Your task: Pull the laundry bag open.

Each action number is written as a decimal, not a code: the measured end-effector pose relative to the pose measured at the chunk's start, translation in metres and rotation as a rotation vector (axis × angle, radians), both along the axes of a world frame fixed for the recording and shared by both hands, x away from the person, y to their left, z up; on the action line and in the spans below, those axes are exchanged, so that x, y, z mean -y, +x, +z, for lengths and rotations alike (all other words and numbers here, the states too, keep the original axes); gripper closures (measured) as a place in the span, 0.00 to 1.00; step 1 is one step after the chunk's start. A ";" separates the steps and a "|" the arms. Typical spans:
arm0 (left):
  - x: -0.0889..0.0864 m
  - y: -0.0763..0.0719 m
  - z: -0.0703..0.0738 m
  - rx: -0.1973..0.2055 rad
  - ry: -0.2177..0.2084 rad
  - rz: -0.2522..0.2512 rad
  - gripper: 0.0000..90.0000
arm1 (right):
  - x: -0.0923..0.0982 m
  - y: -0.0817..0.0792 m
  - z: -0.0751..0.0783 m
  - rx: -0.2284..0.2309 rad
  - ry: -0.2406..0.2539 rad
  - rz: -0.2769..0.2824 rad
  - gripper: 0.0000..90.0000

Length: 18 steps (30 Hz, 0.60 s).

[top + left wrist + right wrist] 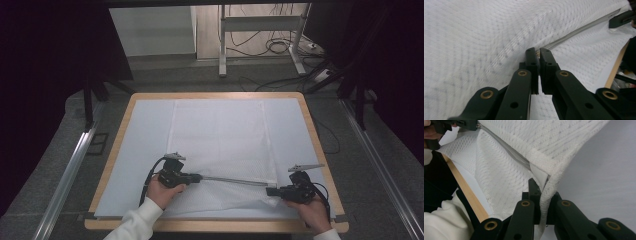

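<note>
A white mesh bag [220,135] lies flat on the pale mat, its near edge lifted between my two grippers. A grey zipper [235,181] runs taut along that edge. My left gripper [200,177] [537,51] is shut on a small piece at the zipper's [579,30] left end, apparently the pull. My right gripper [268,190] [543,188] is shut on the bag's near right corner [554,165], where the zipper [506,147] ends. The mesh drapes over one right fingertip. In the right gripper view the left gripper [466,125] sits far off at the top left.
The pale mat [145,140] covers a table with a wooden rim [117,150]. Both hands rest near the front edge [215,225]. Metal rails [70,170] flank the table. A desk frame and cables [280,45] stand on the floor behind.
</note>
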<state>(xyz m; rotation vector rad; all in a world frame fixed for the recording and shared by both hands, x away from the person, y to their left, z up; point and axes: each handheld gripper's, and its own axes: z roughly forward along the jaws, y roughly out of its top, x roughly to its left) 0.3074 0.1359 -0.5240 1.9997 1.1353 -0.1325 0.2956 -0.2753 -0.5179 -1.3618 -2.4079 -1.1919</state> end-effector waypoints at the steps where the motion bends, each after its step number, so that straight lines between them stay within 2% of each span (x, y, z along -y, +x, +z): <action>1: -0.002 0.000 -0.001 -0.005 0.001 0.004 0.97 | 0.000 0.000 0.000 -0.001 0.002 0.000 0.97; 12: -0.018 0.000 -0.002 -0.015 -0.013 0.040 0.97 | 0.000 0.000 0.000 -0.003 0.000 0.001 0.97; 18: -0.022 -0.002 -0.001 -0.014 -0.010 0.037 0.97 | -0.001 0.000 0.000 -0.001 -0.003 0.004 0.97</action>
